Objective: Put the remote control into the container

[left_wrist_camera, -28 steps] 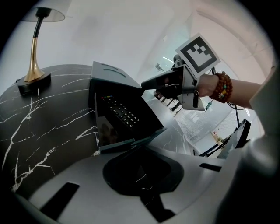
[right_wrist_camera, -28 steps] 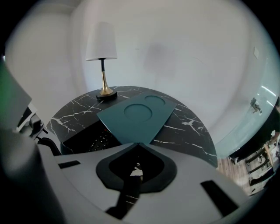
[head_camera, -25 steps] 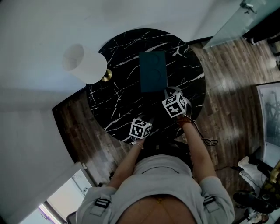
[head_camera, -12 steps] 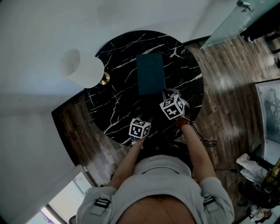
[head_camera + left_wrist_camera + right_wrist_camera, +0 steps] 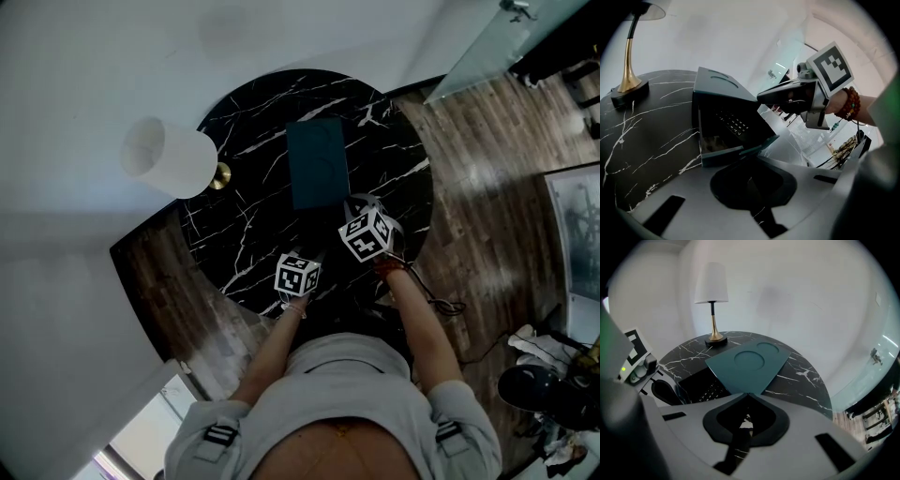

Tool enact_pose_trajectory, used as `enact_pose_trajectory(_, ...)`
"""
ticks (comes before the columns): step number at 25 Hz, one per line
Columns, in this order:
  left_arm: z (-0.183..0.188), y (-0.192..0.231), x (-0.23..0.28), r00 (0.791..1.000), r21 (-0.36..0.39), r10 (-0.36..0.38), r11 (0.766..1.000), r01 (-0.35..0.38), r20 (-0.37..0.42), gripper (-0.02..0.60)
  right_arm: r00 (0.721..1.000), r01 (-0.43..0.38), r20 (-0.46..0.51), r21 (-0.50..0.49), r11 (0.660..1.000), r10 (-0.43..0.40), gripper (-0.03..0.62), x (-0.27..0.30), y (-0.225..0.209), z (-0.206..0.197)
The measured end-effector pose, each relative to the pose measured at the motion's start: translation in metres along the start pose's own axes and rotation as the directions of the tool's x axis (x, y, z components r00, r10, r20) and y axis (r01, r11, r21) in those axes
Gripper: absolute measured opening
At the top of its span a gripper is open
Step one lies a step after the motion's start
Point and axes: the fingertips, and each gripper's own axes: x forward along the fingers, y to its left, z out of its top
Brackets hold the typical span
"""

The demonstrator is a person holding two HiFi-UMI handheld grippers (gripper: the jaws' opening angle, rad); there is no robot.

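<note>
Right gripper (image 5: 747,394): jaws clamped on corner of raised teal lid (image 5: 750,362). Left gripper (image 5: 754,151): jaws pinched on container (image 5: 719,155) front wall; remote control (image 5: 732,123) inside.

Raised lid (image 5: 749,363) is tilting over container (image 5: 719,155), its corner pinched in right gripper (image 5: 747,394). Container mouth is gaping toward left gripper (image 5: 760,151), whose closed jaws are sitting just at front wall. remote control (image 5: 729,123) is filling inside. lamp (image 5: 164,157) is standing at far-left edge of table (image 5: 234,239), well apart. Table surface left of container is lying free.
</note>
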Motion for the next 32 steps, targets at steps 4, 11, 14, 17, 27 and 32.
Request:
enact_pose_trajectory(4, 0.004, 0.003, 0.002, 1.0, 0.0, 0.0, 1.0, 0.0, 0.003, 0.006, 1.0, -0.001, 0.0, -0.002, 1.0, 0.001, 0.012, 0.0, 0.001, 0.0)
enact_pose_trajectory(11, 0.008, 0.006, 0.005, 1.0, -0.009, -0.003, 1.0, 0.003, 0.014, 0.006, 1.0, 0.005, -0.002, -0.022, 1.0, -0.005, 0.012, 0.0, 0.001, 0.001)
enact_pose_trajectory(14, 0.011, 0.008, 0.006, 1.0, -0.012, -0.004, 1.0, 0.004, 0.027, 0.006, 1.0, 0.005, -0.002, -0.023, 1.0, -0.005, 0.012, 0.0, 0.001, 0.001)
enact_pose_trajectory(17, 0.016, 0.01, 0.008, 0.999, -0.015, -0.003, 1.0, 0.003, 0.043, 0.006, 1.0, 0.004, 0.002, -0.019, 1.0, -0.004, 0.012, 0.0, 0.001, 0.001)
enact_pose_trajectory(27, 0.035, 0.019, 0.014, 0.998, 0.011, 0.005, 1.0, -0.006, 0.067, 0.006, 1.0, 0.006, 0.008, -0.016, 1.0, -0.006, 0.012, 0.0, 0.0, 0.001)
enact_pose_trajectory(32, 0.039, 0.018, 0.015, 0.997, 0.015, 0.005, 1.0, -0.006, 0.071, 0.006, 1.0, 0.004, 0.011, -0.011, 1.0, -0.004, 0.012, -0.001, 0.0, 0.001)
